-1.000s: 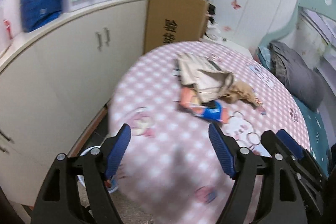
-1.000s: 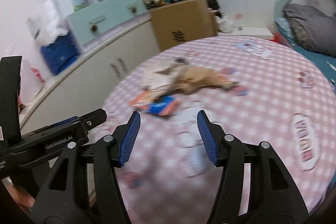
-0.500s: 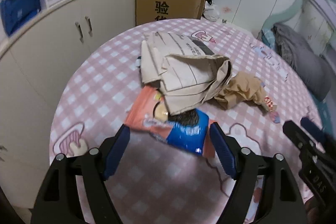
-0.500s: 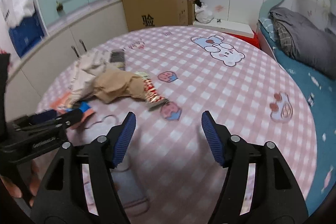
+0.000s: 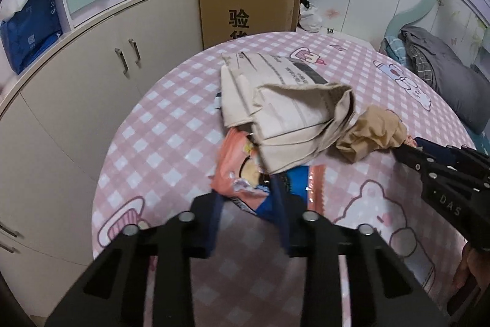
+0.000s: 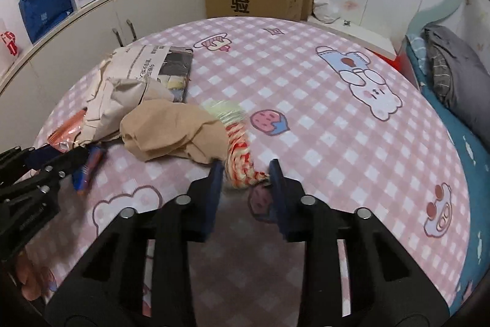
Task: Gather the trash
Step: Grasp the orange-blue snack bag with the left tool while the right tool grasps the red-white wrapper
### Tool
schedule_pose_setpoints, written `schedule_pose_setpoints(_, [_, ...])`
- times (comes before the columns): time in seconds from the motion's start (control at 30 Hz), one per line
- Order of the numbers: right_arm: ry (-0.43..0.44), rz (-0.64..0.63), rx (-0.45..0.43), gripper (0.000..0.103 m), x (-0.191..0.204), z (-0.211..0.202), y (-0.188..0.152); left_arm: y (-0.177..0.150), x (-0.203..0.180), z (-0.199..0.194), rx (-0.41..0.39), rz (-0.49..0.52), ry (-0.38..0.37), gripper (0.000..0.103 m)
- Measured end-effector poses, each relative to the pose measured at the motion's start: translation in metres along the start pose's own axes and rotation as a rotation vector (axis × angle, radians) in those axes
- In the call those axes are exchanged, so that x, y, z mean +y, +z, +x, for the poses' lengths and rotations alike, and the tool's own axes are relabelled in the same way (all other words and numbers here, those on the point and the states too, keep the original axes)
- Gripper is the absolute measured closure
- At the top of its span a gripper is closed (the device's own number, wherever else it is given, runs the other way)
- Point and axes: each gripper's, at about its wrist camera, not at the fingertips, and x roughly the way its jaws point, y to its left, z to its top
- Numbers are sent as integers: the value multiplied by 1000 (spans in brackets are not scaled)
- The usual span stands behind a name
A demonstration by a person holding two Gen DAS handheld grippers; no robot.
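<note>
Left tongs (image 5: 248,198) just closed on one orange-blue wrapper (image 5: 242,173), right tongs (image 6: 243,176) on one red-striped wrapper (image 6: 240,166).

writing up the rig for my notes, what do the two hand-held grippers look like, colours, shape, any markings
Both match. The left hand-held gripper and the right hand-held gripper are matte black plastic, each with two angular, cut-out arms joined by round silver bolt heads, ending in flat dark blue pads. Seen from the left wrist view, the right one's side carries pale raised lettering reading DAS. No cables or sleeves show.
</note>
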Motion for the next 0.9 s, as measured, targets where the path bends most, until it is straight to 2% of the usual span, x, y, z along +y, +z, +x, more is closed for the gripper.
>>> schedule_pose_setpoints(0.1, [9, 12, -7, 74, 1, -6, -6, -5, 3, -5, -4, 0, -9, 84])
schedule_pose_setpoints(0.33, [-4, 106, -46, 74, -6, -37, -34, -22, 22, -22, 7, -41, -54, 89])
schedule_pose_setpoints(0.53, [9, 170, -46, 74, -3, -58, -56, -35, 38, -44, -6, -68, -75, 94])
schedule_pose_setpoints(0.63, [70, 182, -38, 73, 7, -66, -65, -40, 39, -57, -19, -60, -81, 95])
schedule_pose_setpoints(0.77, [85, 172, -30, 73, 23, -74, -74, -47, 37, -72, -39, -42, -98, 96])
schedule_pose_setpoints(0.83, [81, 173, -23, 71, 27, -77, -79, -50, 36, -78, -46, -36, -108, 96])
schedule_pose_setpoints(0.9, [81, 190, -25, 59, 28, -80, -83, -53, 36, -83, -52, -31, -115, 96])
